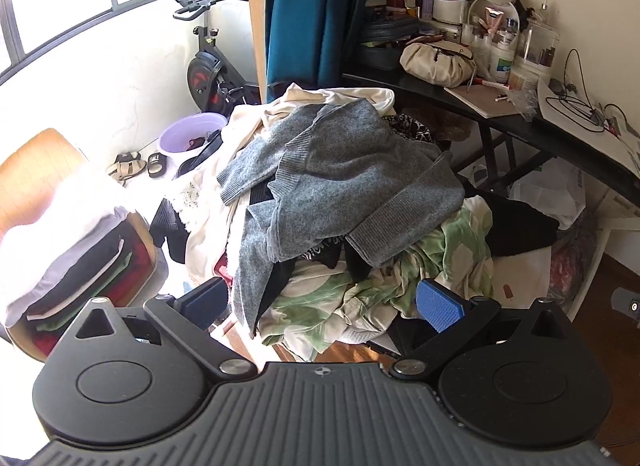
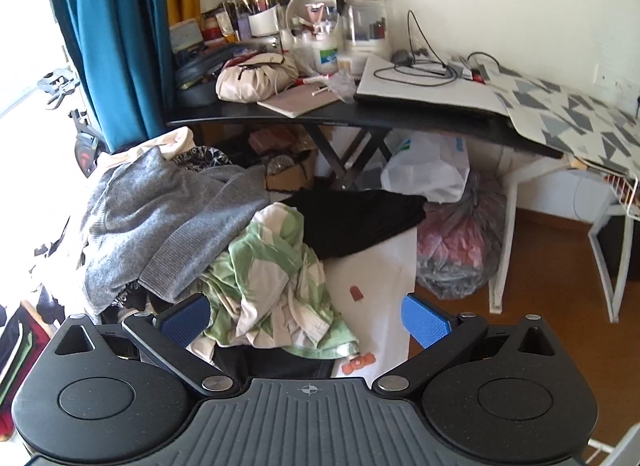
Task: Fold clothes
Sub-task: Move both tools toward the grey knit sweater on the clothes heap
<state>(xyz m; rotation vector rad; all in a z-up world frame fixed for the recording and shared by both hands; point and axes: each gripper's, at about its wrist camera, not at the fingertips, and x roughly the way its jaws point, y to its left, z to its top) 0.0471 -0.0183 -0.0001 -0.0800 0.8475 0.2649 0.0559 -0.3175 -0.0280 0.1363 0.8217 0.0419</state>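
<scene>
Right now my left hand-held gripper (image 1: 326,306) has its blue pads spread wide with nothing between them, and my right hand-held gripper (image 2: 306,316) is spread just as wide and holds nothing either. Just beyond both I see the heap of clothes (image 1: 320,205), unfolded and piled up. Nearest to me lies a crumpled green-and-white garment (image 2: 272,266), bunched with no clear long axis that I can read. On top of the heap sits a grey knitted sweater (image 1: 344,177), rumpled, its ribbed hem draped down toward my right gripper and its body running up and away to the left. To the right of it a black garment (image 2: 356,219) lies flatter on a white sheet (image 2: 376,278), stretched sideways. Off to my left is a stack of folded clothes (image 1: 80,266). Farther back stands the black desk (image 2: 280,115), crowded with cosmetics, and a teal curtain (image 1: 304,13).
</scene>
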